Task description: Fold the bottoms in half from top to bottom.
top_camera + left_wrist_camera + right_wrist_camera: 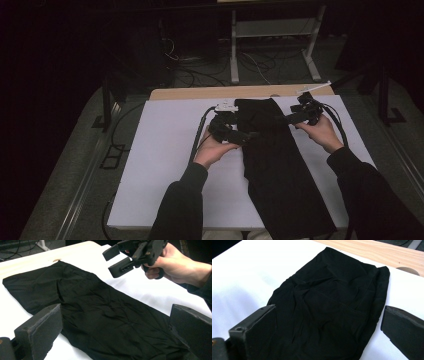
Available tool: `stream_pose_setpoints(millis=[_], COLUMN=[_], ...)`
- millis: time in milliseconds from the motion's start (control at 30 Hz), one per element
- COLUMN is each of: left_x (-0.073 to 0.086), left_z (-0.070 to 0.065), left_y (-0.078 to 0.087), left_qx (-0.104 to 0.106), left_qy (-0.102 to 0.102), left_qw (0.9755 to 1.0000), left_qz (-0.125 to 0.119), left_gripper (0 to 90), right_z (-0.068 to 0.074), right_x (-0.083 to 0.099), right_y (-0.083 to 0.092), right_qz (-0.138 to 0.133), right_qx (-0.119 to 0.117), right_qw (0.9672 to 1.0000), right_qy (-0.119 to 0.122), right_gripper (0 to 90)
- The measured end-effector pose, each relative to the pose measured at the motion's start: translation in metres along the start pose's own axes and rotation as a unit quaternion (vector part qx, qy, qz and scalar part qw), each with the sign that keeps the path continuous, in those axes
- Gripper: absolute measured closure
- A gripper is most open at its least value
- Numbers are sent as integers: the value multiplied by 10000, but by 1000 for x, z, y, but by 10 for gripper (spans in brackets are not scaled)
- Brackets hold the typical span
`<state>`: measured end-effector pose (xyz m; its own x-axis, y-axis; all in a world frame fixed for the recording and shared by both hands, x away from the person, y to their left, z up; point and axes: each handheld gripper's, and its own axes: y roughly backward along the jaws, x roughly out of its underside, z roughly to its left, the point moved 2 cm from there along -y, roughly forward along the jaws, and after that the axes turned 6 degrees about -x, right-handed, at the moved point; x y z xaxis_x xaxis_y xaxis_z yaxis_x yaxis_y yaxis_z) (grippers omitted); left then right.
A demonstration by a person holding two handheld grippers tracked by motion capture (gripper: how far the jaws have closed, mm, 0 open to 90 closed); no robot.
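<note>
High view is showing both hand-held grippers, left [248, 135] and right [281, 119], gaping open over the black garment [280, 165]; pinching opposite edges evenly is looking wisest.

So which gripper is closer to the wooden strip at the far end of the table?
The right gripper. It hovers over the black cloth's far part, nearer the wooden strip; the left gripper sits further back toward the person.

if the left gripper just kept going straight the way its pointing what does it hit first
Most likely the black garment, which lies between and just ahead of the open jaws of the left gripper. The right gripper sits farther along, higher up; depth is uncertain.
</note>
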<state>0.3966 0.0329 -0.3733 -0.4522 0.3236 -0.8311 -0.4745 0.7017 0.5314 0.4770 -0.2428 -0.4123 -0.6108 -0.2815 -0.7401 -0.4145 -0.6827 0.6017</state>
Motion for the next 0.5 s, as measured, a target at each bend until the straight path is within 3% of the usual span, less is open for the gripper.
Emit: stream_pose_setpoints(millis=[233, 500], left_x=[-4, -1], left_z=[11, 34], left_y=[-7, -16], left_qx=[-165, -384], left_qy=[-58, 104], left_qw=[9998, 9989], left_qz=[133, 254], left_gripper=[0, 0], right_z=[1, -1], right_x=[1, 5], right_y=[-1, -4], right_qz=[17, 15], right_qx=[-26, -39], right_qw=[10000, 10000], right_qy=[13, -17], right_gripper=[6, 6])
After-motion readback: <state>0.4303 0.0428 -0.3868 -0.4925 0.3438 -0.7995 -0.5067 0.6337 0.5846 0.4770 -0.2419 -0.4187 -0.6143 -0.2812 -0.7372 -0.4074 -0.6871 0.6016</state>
